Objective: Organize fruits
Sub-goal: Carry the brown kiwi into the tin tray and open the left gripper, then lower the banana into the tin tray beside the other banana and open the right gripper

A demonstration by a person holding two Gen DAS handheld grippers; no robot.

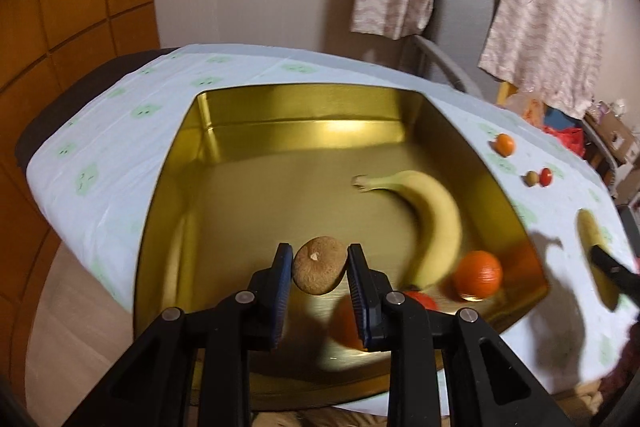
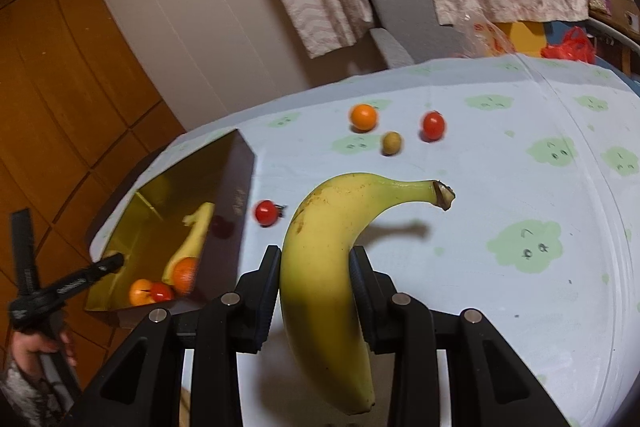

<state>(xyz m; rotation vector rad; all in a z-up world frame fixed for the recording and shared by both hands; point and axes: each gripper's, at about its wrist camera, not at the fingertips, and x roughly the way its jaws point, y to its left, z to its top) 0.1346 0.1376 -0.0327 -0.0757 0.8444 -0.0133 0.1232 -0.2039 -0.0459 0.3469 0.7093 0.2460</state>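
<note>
My left gripper (image 1: 320, 255) is shut on a brown round fruit (image 1: 319, 271) and holds it over the gold tin box (image 1: 304, 93). Inside the box lie a banana (image 1: 432, 219), an orange (image 1: 478, 275), a red tomato (image 1: 420, 301) and a second orange (image 1: 346, 323) partly hidden behind my finger. My right gripper (image 2: 316, 255) is shut on a second banana (image 2: 320, 287), lifted above the tablecloth just right of the box (image 2: 224, 227). The left gripper's tip (image 2: 116, 261) shows over the box's near corner.
Loose on the pale blue tablecloth (image 2: 520, 187) lie an orange (image 2: 364, 117), a small brown fruit (image 2: 392, 143), a tomato (image 2: 433, 125) and another tomato (image 2: 267, 213) close to the box wall. A chair (image 2: 400, 7) draped with cloth stands behind the table.
</note>
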